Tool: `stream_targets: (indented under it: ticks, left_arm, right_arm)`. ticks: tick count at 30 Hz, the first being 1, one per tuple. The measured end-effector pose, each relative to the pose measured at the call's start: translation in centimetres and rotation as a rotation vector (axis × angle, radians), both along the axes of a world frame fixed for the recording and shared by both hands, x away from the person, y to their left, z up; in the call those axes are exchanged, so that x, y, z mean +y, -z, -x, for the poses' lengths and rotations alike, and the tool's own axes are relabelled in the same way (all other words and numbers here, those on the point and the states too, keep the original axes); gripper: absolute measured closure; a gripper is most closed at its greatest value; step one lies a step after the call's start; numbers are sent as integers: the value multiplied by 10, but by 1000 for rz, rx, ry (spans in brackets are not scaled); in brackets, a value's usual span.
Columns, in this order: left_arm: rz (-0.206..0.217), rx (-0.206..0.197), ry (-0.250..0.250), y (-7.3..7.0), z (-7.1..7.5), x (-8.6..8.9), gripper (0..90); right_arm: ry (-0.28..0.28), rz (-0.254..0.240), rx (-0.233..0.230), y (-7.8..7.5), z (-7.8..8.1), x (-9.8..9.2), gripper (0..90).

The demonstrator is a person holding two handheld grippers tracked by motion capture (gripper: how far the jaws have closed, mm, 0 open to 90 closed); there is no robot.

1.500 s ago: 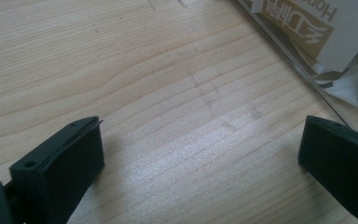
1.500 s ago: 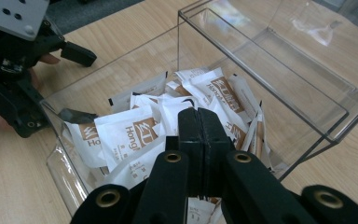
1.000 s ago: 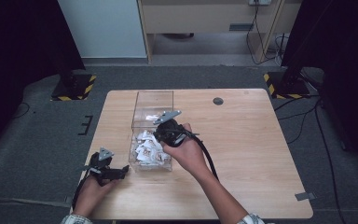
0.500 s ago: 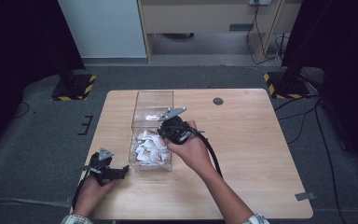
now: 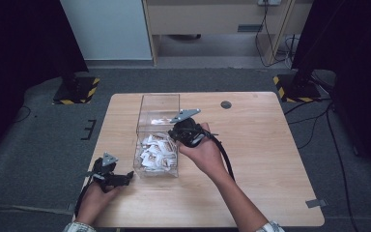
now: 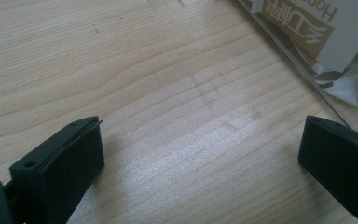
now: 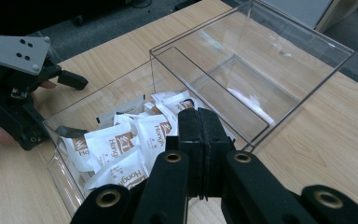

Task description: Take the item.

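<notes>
Now from the high view, my right tongs [image 5: 176, 133] hang over the clear box [image 5: 158, 145], just above the white packets [image 5: 157, 152], ready to dip in. My left tongs [image 5: 128, 177] rest beside the box, out of the way. Along the left tongs, jaws are spread wide over bare table [image 6: 168, 93]. Along the right tongs [image 7: 199, 128], jaws are pressed together, empty; the box walls leave little room.

The bench [image 5: 270, 159] is pale wood with a matt, finely grained surface. The box [image 7: 270, 60] is clear, glossy plastic with smooth walls. The sachets [image 7: 116, 144] inside look like white paper, slightly creased. The right gripper [image 7: 199, 122] is matt black plastic; its plate at ten o'clock is grey.
</notes>
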State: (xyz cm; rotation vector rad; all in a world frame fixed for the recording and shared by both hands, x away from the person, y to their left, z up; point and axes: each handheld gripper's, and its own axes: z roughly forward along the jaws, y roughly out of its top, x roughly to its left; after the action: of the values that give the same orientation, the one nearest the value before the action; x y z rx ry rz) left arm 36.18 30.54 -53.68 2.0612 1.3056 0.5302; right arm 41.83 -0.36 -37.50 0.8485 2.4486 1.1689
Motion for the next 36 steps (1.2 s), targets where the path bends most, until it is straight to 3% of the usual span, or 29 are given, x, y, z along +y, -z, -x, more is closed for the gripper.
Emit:
stream_targets:
  ticks: [25, 36]
  left_arm:
    - [0, 0, 0, 0, 0, 0, 0]
    - [0, 0, 0, 0, 0, 0, 0]
  right_arm:
    - [32, 4, -3, 0, -2, -20, 898]
    - [56, 6, 0, 6, -4, -37, 898]
